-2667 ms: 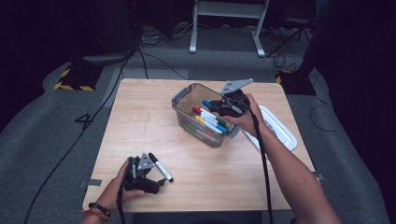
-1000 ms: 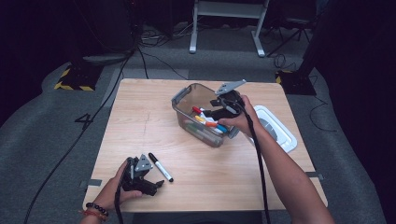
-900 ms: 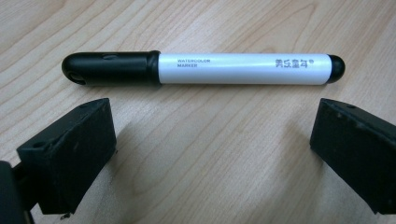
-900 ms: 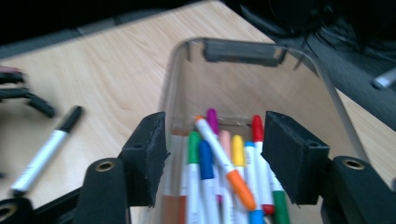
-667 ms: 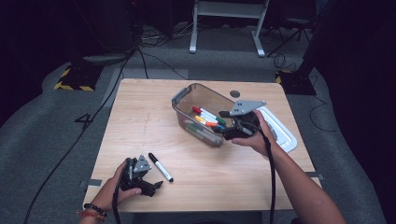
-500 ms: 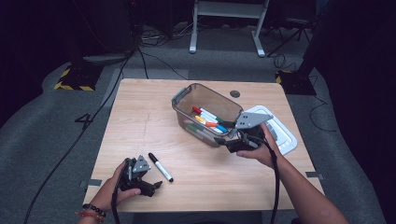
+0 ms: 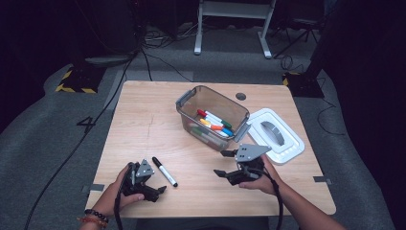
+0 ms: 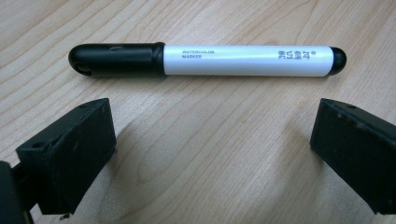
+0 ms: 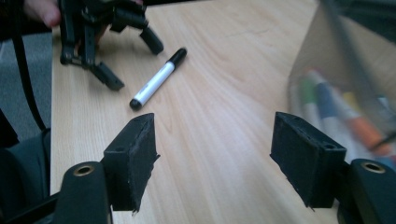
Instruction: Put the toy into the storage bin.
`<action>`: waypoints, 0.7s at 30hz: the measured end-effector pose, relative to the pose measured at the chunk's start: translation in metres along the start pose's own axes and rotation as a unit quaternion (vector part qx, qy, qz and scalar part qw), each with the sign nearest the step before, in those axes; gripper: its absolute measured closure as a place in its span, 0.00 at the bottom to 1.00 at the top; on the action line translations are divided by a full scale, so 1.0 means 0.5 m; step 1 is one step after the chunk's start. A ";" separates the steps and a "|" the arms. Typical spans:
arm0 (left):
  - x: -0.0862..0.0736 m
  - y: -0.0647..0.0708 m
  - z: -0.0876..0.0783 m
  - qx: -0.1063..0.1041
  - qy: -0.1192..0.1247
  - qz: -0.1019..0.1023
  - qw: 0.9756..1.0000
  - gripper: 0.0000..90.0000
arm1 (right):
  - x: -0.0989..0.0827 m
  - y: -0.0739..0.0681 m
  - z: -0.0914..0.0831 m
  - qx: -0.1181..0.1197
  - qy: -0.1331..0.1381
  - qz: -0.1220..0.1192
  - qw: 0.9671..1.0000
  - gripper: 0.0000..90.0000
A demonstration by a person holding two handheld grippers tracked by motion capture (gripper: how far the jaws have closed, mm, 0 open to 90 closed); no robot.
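Resting low at the bench's seven o'clock corner, the left tongs stand wide open with nothing between the jaws; in the left gripper view only bare wood lies between the two black pads. Just past their tips lies the white-barrelled marker with a black cap, flat on the wood and crosswise to the jaws, close to them but apart. Its barrel carries small grey print reading "watercolor marker".

The right tongs are held near five o'clock, pointing towards nine o'clock, their jaws spread wide and empty after just opening further. In the right gripper view they frame bare wood, with the marker and the left tongs farther off at eleven o'clock.

The bench is a pale, light-grained wooden top, square, with a dark round grommet near its one o'clock edge. Near its centre, slightly towards one o'clock, sits a clear rectangular plastic bin with grey clip handles, set at an angle and holding several coloured markers, among them red, green, orange and blue. Beside the bin at three o'clock lies its white lid with a grey handle, flat on the wood.

Around the bench the room is dim: grey carpet, black cables trailing across it, a yellow-and-black striped strip at ten o'clock, and the white legs of a stand at twelve o'clock.
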State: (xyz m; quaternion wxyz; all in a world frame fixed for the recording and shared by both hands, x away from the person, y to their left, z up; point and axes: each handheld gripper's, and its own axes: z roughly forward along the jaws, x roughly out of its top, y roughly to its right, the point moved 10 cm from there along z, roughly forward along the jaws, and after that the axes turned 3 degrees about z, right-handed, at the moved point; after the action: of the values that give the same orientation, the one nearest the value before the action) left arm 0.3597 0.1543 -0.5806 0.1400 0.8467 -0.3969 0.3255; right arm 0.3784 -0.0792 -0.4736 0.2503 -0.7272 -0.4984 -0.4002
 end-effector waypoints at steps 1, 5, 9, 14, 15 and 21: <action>0.000 0.000 0.000 0.000 0.000 0.001 1.000 0.01 | -0.013 -0.010 0.026 0.000 -0.012 -0.008 1.000 0.34; 0.000 0.000 0.000 0.000 0.000 0.000 1.000 0.01 | -0.028 -0.024 0.078 0.015 -0.033 -0.004 0.999 0.33; 0.000 0.000 0.000 0.000 0.000 0.000 1.000 0.01 | -0.028 -0.026 0.127 0.019 -0.044 -0.008 0.999 0.34; 0.000 0.000 0.000 -0.001 0.000 0.001 1.000 0.00 | -0.020 -0.025 0.172 0.028 -0.051 -0.005 0.998 0.34; 0.000 0.000 0.000 -0.001 0.000 0.000 1.000 0.00 | -0.018 -0.024 0.183 0.028 -0.054 -0.005 0.998 0.34; 0.000 -0.002 0.001 0.002 0.001 -0.005 1.000 0.00 | -0.030 -0.010 0.215 0.025 -0.080 -0.005 0.996 0.34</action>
State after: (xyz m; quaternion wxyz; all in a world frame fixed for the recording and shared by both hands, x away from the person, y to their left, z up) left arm 0.3606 0.1546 -0.5807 0.1402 0.8487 -0.3919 0.3262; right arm 0.4068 -0.0031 -0.5461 0.2254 -0.7479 -0.5306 -0.3291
